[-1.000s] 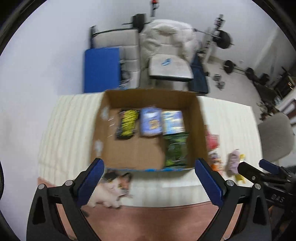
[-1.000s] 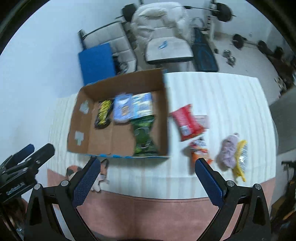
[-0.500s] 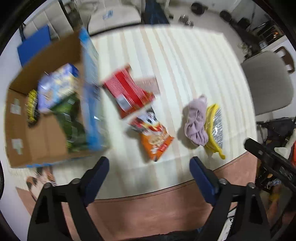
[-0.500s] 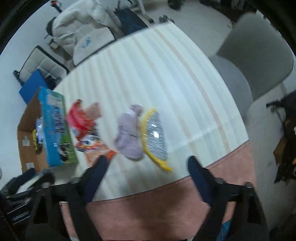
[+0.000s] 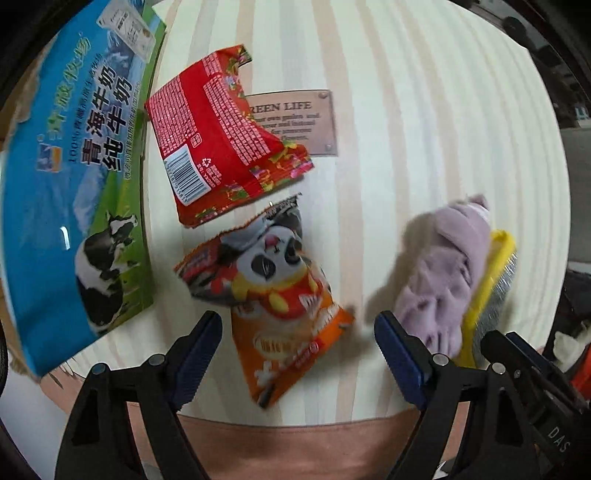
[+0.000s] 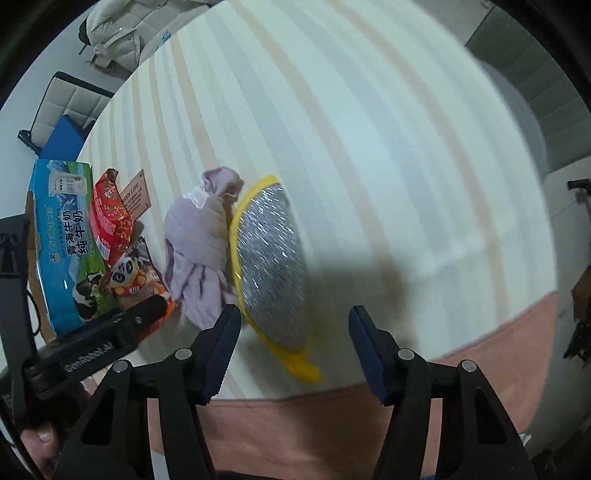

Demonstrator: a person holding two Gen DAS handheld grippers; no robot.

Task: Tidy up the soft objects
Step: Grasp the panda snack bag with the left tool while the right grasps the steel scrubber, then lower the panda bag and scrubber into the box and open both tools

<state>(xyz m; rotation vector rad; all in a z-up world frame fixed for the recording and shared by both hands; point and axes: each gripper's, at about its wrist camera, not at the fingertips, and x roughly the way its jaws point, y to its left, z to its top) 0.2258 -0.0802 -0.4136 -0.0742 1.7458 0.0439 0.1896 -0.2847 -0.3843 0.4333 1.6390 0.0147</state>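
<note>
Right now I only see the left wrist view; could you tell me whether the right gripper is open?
Observer: Yes, the right gripper is open and holds nothing.
Operator: What is it lined up with?
Observer: The yellow-rimmed silver item; its near yellow end lies between the gripper's fingers.
Operator: What lies past the table's far edge?
Observer: A white jacket is draped over a seat there.

Things around the striped table

A brown sign (image 5: 295, 123) with words lies flat on the cream striped tablecloth (image 5: 424, 110). Far off by the wall there is a white puffy coat (image 6: 122, 26), a padded bench (image 6: 70, 101) and a blue mat (image 6: 61, 138). A grey chair (image 6: 524, 51) stands beside the table.
</note>
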